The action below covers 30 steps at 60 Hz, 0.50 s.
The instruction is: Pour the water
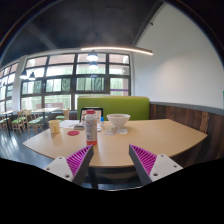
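A light wooden table (125, 140) stands ahead of me. On it stands a bottle (91, 129) with a white label and red band, upright, just beyond my left finger. Farther back sits a white bowl (119, 121). To the bottle's left lie a small cup-like object (71, 128) and a yellowish thing (56, 127). My gripper (112, 160) is open, its two magenta pads (79, 158) wide apart with nothing between them, hovering over the table's near edge.
A green bench seat (125, 104) runs behind the table under large windows (75, 75). More tables and chairs (25, 118) stand at the left. A white wall with wood panelling (190, 110) is at the right.
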{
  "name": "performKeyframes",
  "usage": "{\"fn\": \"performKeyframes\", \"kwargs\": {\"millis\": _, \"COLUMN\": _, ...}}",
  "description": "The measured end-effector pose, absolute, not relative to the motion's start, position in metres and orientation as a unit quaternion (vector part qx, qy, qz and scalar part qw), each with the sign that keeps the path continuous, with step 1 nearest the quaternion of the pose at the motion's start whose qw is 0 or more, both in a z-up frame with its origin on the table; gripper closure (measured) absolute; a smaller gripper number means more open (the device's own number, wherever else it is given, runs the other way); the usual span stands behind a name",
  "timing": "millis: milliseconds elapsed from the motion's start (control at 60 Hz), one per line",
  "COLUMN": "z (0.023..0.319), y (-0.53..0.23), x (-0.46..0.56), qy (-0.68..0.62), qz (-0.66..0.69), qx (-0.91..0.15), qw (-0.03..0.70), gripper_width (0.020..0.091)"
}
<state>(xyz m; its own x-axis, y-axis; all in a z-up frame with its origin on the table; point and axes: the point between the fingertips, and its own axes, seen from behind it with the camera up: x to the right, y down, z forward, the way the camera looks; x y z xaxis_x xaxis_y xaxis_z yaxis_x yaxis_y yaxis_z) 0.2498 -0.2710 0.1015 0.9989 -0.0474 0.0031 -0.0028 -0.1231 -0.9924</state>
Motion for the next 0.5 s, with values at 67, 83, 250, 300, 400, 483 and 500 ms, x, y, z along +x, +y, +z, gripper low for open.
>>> {"fn": "performKeyframes", "kwargs": {"millis": 67, "z": 0.104, "y": -0.27, "x": 0.248, "qy": 0.021, "qz": -0.01, "qx": -0.746, "qw": 0.666, "gripper_width": 0.0285}}
{"fn": "performKeyframes", "kwargs": {"millis": 83, "z": 0.105, "y": -0.27, "x": 0.248, "qy": 0.022, "qz": -0.009, "qx": -0.745, "qw": 0.667, "gripper_width": 0.0285}}
{"fn": "performKeyframes", "kwargs": {"millis": 250, "z": 0.106, "y": -0.259, "x": 0.246, "qy": 0.025, "qz": -0.002, "qx": -0.737, "qw": 0.676, "gripper_width": 0.0281}}
{"fn": "performKeyframes", "kwargs": {"millis": 300, "z": 0.101, "y": -0.246, "x": 0.247, "qy": 0.026, "qz": -0.001, "qx": -0.739, "qw": 0.673, "gripper_width": 0.0285}}
{"fn": "performKeyframes", "kwargs": {"millis": 400, "z": 0.096, "y": -0.222, "x": 0.231, "qy": 0.02, "qz": 0.01, "qx": -0.744, "qw": 0.668, "gripper_width": 0.0278}}
{"fn": "performKeyframes", "kwargs": {"millis": 483, "z": 0.095, "y": -0.194, "x": 0.211, "qy": 0.009, "qz": 0.027, "qx": -0.743, "qw": 0.669, "gripper_width": 0.0278}}
{"fn": "performKeyframes", "kwargs": {"millis": 500, "z": 0.095, "y": -0.187, "x": 0.206, "qy": 0.006, "qz": 0.029, "qx": -0.743, "qw": 0.669, "gripper_width": 0.0277}}
